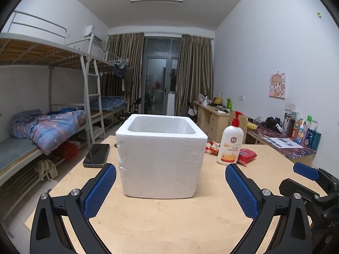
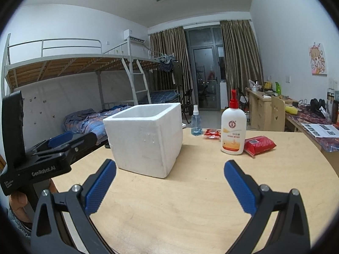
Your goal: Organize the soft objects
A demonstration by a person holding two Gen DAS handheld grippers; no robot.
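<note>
A white foam box (image 1: 162,154) stands on the wooden table (image 1: 169,222), open at the top; it also shows in the right wrist view (image 2: 146,141). My left gripper (image 1: 170,173) is open and empty just in front of the box. My right gripper (image 2: 169,169) is open and empty, in front of the box and to its right. A red soft tissue pack (image 2: 259,145) lies right of a white pump bottle (image 2: 233,131). A small red wrapped packet (image 2: 211,133) lies behind the bottle. The bottle (image 1: 231,146) and the pack (image 1: 246,155) show in the left wrist view too.
A black phone (image 1: 97,155) lies left of the box. A blue spray bottle (image 2: 196,122) stands at the table's far edge. Bunk beds (image 1: 42,127) stand at the left, desks (image 1: 281,141) with clutter at the right. The other gripper's body (image 2: 42,154) is at the left.
</note>
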